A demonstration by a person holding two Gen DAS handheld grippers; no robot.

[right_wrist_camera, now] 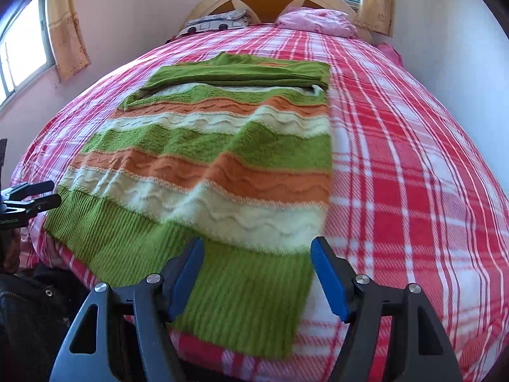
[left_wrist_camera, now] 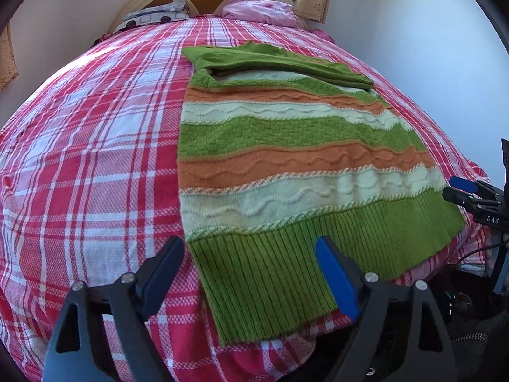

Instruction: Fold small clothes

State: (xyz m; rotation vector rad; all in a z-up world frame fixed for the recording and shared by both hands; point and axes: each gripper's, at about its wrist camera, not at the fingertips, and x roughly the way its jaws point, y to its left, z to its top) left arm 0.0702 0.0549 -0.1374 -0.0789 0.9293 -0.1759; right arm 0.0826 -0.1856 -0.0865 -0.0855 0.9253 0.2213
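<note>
Striped knit sweater [left_wrist_camera: 286,165] on bed [left_wrist_camera: 95,159]: soft, floppy, light, grippy. Pinch near ribbed hem [right_wrist_camera: 241,289] corners. Left hand-held gripper [left_wrist_camera: 251,273] and right hand-held gripper [right_wrist_camera: 257,273] both spread, astride hem, not pinching.

sweater [right_wrist_camera: 206,165] hem blurred in right wrist view, dark clutter [left_wrist_camera: 470,315] beside bed indistinct, window [right_wrist_camera: 19,51] cut off

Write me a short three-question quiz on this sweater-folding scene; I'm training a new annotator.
1. True or false: the sweater lies on a plaid bedspread.
2. The sweater's sleeves are: A) spread out sideways B) folded across its top C) hanging off the bed.
3. Fill in: the left tongs and the right tongs hover at the ribbed green ____ of the sweater, both open.

Key: 1 true; 2 B; 3 hem.
</note>
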